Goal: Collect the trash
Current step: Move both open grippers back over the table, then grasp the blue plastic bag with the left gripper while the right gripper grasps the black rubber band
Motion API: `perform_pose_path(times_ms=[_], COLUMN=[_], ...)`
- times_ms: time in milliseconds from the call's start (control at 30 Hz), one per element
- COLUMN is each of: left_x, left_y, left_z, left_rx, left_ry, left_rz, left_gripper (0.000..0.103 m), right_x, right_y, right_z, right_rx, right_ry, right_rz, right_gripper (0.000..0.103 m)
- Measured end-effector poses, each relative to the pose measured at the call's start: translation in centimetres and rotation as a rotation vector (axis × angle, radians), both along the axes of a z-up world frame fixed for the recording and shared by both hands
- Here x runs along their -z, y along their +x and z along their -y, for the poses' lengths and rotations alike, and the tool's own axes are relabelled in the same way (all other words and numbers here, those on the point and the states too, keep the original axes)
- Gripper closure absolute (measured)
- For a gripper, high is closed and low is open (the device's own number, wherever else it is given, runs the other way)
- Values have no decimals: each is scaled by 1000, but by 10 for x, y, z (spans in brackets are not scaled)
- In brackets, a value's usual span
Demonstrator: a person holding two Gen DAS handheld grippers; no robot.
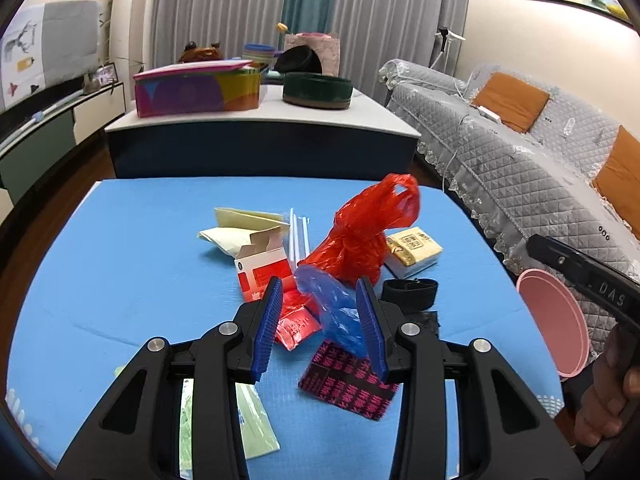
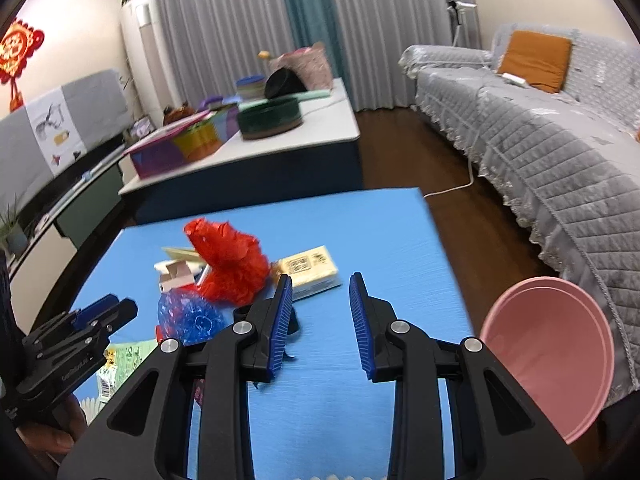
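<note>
While its jaws gape around a crumpled blue bag (image 1: 334, 308), the left gripper (image 1: 320, 322) faces a red bag (image 1: 360, 232) standing upright just beyond. Further right, the right gripper (image 2: 320, 320) hovers wide, empty, over the desk (image 2: 360, 232), a pink bin (image 2: 560, 344) to its right.

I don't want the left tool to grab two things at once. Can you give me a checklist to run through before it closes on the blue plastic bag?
1. Left tool open: ok, its fingers stand apart.
2. Blue plastic bag between the fingers: ok, it sits in the gap, nearer the right finger.
3. Only the bag in the gap: not ok, the red foil wrapper lies just beside it, and the red plastic bag touches it from behind.
4. Fingers low enough to pinch: cannot tell.
5. Right tool out of the way: ok, open and empty over bare blue mat.
6. Pink bin reachable: ok, at the mat's right edge, mouth towards the table.
</note>
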State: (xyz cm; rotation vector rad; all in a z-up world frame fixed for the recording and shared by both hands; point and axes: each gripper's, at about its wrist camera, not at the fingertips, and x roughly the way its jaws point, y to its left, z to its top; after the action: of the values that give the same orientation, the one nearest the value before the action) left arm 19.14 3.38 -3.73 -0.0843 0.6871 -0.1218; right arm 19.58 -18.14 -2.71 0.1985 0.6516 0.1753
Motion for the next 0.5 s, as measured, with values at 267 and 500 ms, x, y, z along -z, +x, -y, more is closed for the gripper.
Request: perform_pose_path(times_ms=[267,500], left_x=[19,31], left_y=[18,29], left_z=[7,7], left_rx=[37,49], left_ry=[3,9], left_rz=[-38,-81], left_gripper=[65,74], right_x=[26,54], right_y=[29,52], right_z=[-25,-41], right_rx=[-63,-111], right_ry=[-20,-24], right_rz=[-64,-141], right_gripper=[68,51])
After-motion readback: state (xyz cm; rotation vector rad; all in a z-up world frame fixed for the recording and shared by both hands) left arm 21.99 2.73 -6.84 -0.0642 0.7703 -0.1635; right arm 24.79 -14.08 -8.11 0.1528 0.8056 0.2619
